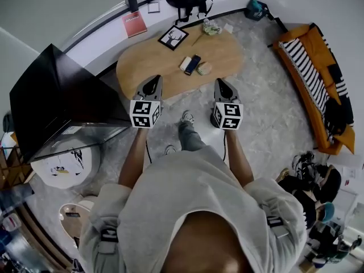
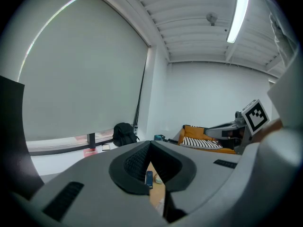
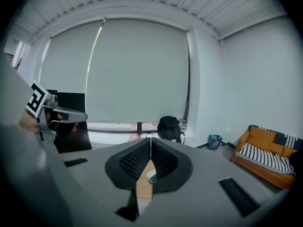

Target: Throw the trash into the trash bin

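A person stands at an oval light-wood table point(image 1: 153, 58) with a gripper in each hand, both held out over its near edge. The left gripper point(image 1: 154, 79) has its 2 jaws pressed together at the tips with nothing between them. In the left gripper view, the left gripper point(image 2: 150, 144) shows only a slit of tabletop below the meeting tips. The right gripper point(image 1: 221, 82) is closed tip to tip in the same way and is also empty, as the right gripper point(image 3: 150, 140) shows in its own view.

A crumpled pale wad point(image 1: 205, 68) lies on the table between the 2 grippers and a little beyond them, touching neither. It sits just beside a slim dark phone point(image 1: 193, 64), which has a small white block point(image 1: 185, 63) against its other side. A crumpled greenish-white wad point(image 1: 211, 27) lies at the table's far edge, near a black-framed deer picture point(image 1: 173, 37).

A white round container with a dark print point(image 1: 65, 165) stands on the floor to the person's left, well apart from the table. I cannot tell whether it is the bin.
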